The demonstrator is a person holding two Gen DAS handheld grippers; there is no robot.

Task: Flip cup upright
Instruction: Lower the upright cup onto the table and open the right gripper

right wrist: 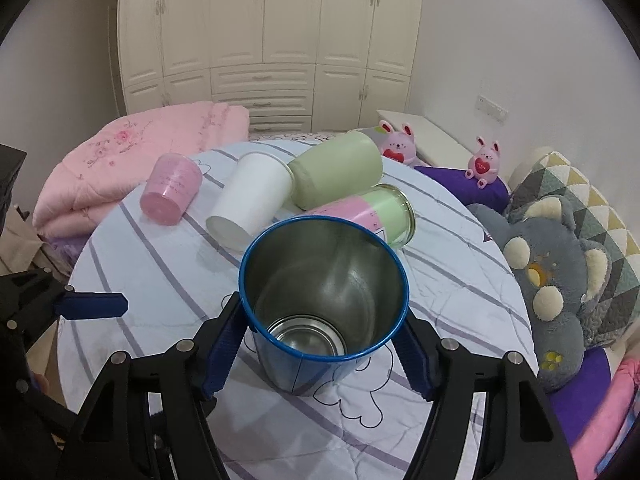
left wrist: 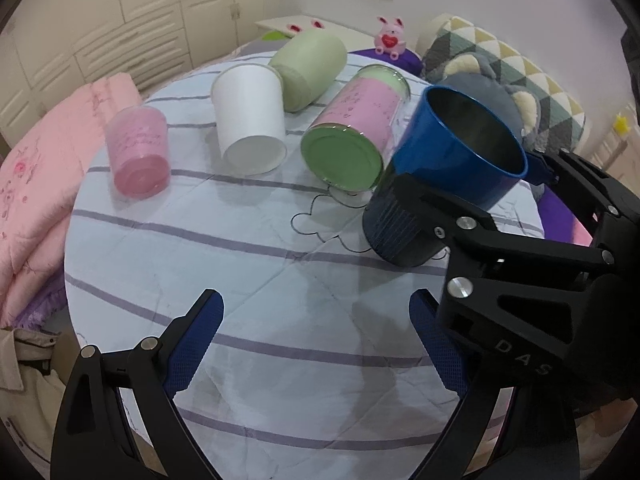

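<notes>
A blue metal cup (right wrist: pixel 324 308) with a shiny inside stands mouth up, slightly tilted, on the striped round table (right wrist: pixel 160 264). My right gripper (right wrist: pixel 320 344) is shut on the blue cup, one pad on each side. In the left wrist view the blue cup (left wrist: pixel 452 152) sits at the right with the right gripper's fingers (left wrist: pixel 424 208) around it. My left gripper (left wrist: pixel 316 344) is open and empty above the table's near part. A pink cup (left wrist: pixel 138 152), a white cup (left wrist: pixel 250 120), a green cup (left wrist: pixel 312 66) and a pink-green cup (left wrist: pixel 356 128) lie on their sides behind.
A folded pink quilt (right wrist: pixel 132 160) lies to the left of the table. A grey plush toy (right wrist: pixel 552 280) and a patterned pillow (right wrist: pixel 592 200) lie at the right. Two small pink bunny toys (right wrist: pixel 400 146) sit behind. White wardrobes (right wrist: pixel 272 40) stand at the back.
</notes>
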